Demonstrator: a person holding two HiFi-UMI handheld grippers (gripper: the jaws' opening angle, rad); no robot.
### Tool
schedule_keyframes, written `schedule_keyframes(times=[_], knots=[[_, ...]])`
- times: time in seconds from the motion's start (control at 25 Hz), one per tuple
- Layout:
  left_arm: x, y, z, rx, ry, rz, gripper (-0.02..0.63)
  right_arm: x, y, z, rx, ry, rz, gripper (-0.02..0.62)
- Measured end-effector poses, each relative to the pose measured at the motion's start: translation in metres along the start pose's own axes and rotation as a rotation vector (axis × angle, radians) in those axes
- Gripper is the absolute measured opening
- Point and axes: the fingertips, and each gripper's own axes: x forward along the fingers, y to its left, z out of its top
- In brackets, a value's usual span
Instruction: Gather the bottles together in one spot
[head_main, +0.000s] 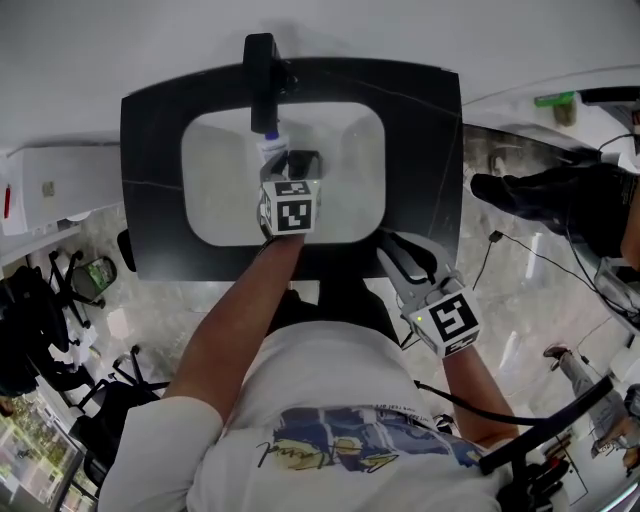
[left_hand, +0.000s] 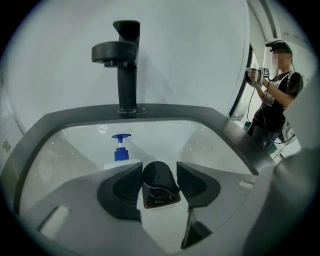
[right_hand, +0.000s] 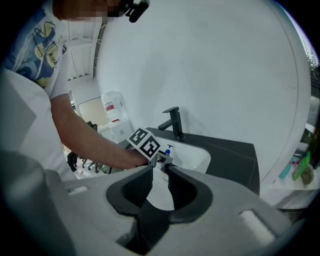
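A white basin (head_main: 220, 215) is set in a black counter (head_main: 150, 200). In the basin stand a white bottle with a blue pump (head_main: 272, 148) (left_hand: 120, 152) and, just right of it, a dark bottle with a black cap (head_main: 305, 163) (left_hand: 159, 182). My left gripper (head_main: 292, 172) (left_hand: 159, 170) reaches into the basin. Its jaws stand wide on either side of the dark bottle, with a thin gap at the pads. My right gripper (head_main: 405, 252) (right_hand: 160, 172) hangs open and empty at the counter's front right edge, aimed at the basin. The blue pump bottle (right_hand: 168, 150) shows beyond it.
A black faucet (head_main: 262, 80) (left_hand: 122, 65) stands at the basin's back rim. Another person (left_hand: 275, 85) stands to the right with grippers in hand. Green items (right_hand: 300, 167) lie on a glass shelf at the right. Office chairs (head_main: 60, 290) stand on the floor at the left.
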Motion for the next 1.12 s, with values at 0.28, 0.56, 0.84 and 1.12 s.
schedule_keyframes(times=[0.28, 0.56, 0.84, 1.12], knots=[[-0.002, 0.005, -0.001, -0.021, -0.033, 0.033, 0.216, 0.004, 0.005, -0.001, 0.007, 0.016, 0.015, 0.095], [-0.009, 0.006, 0.003, -0.06, -0.059, 0.037, 0.185, 0.006, 0.007, -0.003, 0.007, 0.027, 0.025, 0.095], [-0.016, 0.0, -0.001, -0.019, -0.061, -0.006, 0.172, 0.007, 0.009, -0.002, 0.001, 0.024, 0.029, 0.095], [-0.029, -0.004, 0.0, 0.02, -0.068, -0.051, 0.172, 0.012, 0.008, 0.005, -0.004, 0.01, 0.034, 0.095]])
